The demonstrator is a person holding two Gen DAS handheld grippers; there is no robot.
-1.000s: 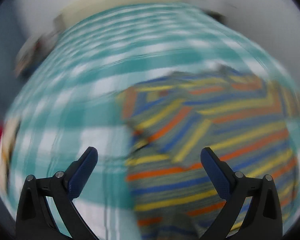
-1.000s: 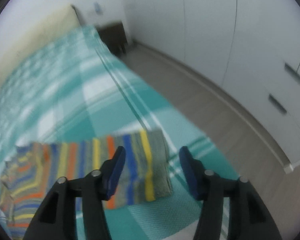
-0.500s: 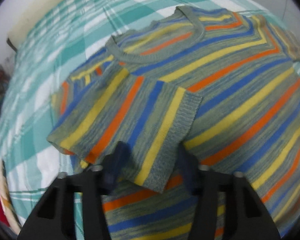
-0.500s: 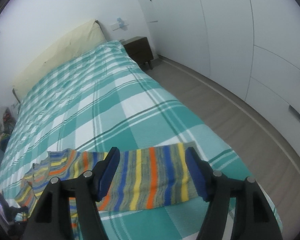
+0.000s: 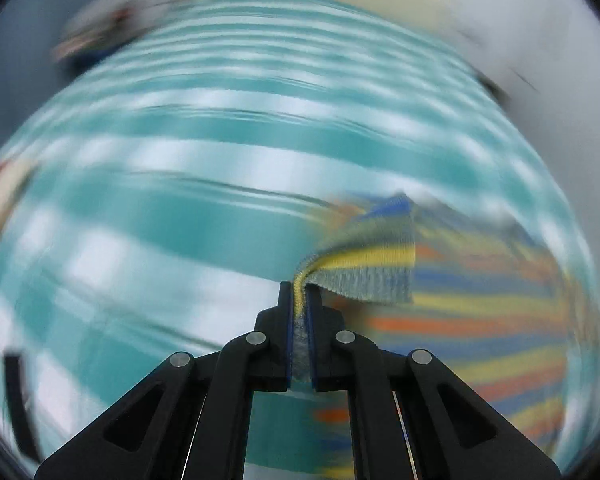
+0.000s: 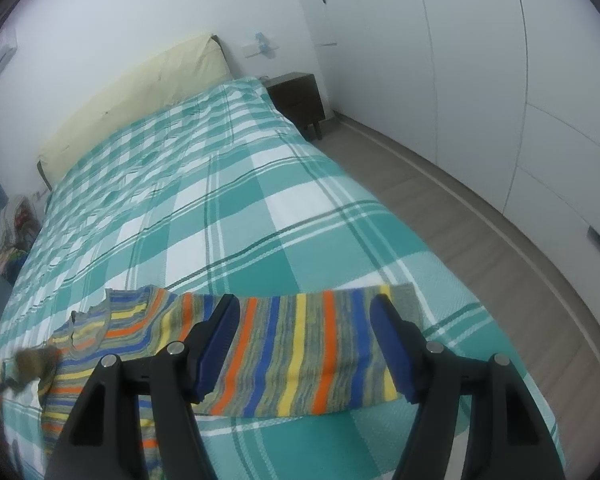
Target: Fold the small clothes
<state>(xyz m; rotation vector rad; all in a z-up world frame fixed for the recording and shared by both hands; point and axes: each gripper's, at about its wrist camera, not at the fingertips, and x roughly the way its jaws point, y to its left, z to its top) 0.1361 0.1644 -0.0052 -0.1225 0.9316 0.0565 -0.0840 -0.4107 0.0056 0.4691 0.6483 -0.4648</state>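
A small knit shirt with blue, yellow and orange stripes (image 6: 300, 344) lies flat on the green plaid bedspread (image 6: 220, 208), near the foot of the bed. My right gripper (image 6: 303, 340) is open and empty, hovering above the shirt's body. My left gripper (image 5: 300, 292) is shut on the shirt's sleeve (image 5: 364, 268) and holds it lifted off the bed; the rest of the shirt (image 5: 480, 328) lies blurred to the right. In the right wrist view the raised sleeve shows as a blur at the far left (image 6: 36, 362).
A cream headboard (image 6: 140, 80) stands at the far end of the bed. A dark nightstand (image 6: 300, 96) sits beside it. Wood floor (image 6: 480, 232) and white wardrobe doors (image 6: 500, 60) run along the right. Colourful items (image 6: 14, 228) lie at the bed's left.
My left gripper has closed on the sleeve and lifted it, swinging fast so its view blurs. My right gripper has stayed open and risen slightly above the shirt.
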